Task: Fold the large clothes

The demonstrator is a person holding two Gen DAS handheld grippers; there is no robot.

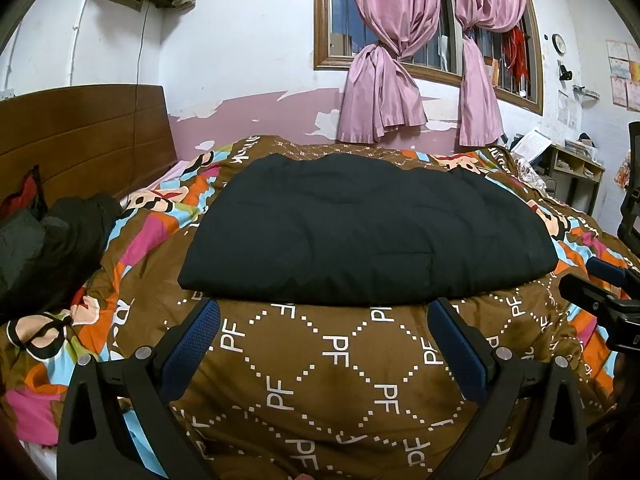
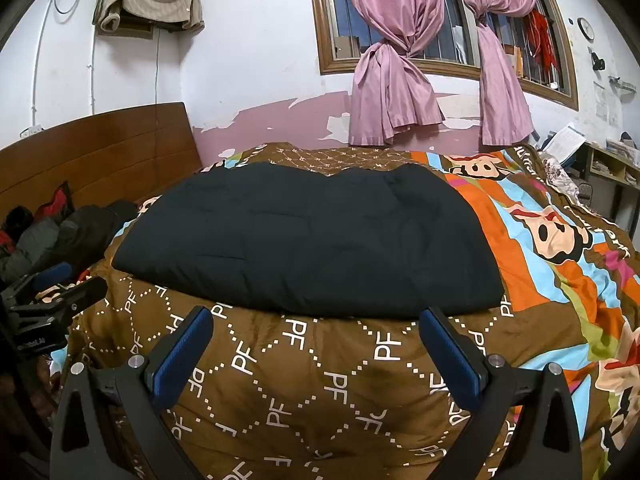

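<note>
A large black padded garment (image 1: 360, 232) lies folded flat into a rectangle on the brown patterned quilt (image 1: 328, 360); it also shows in the right wrist view (image 2: 312, 240). My left gripper (image 1: 324, 312) is open and empty, just short of the garment's near edge. My right gripper (image 2: 316, 320) is open and empty, also just short of that edge. The right gripper shows at the right edge of the left wrist view (image 1: 600, 292). The left gripper shows at the left edge of the right wrist view (image 2: 52, 292).
A pile of dark clothes (image 1: 52, 240) lies at the left by the wooden headboard (image 1: 80, 140). Pink curtains (image 1: 384, 80) hang at the window behind the bed. A desk with shelves (image 1: 576, 168) and a chair (image 1: 632, 200) stand at the right.
</note>
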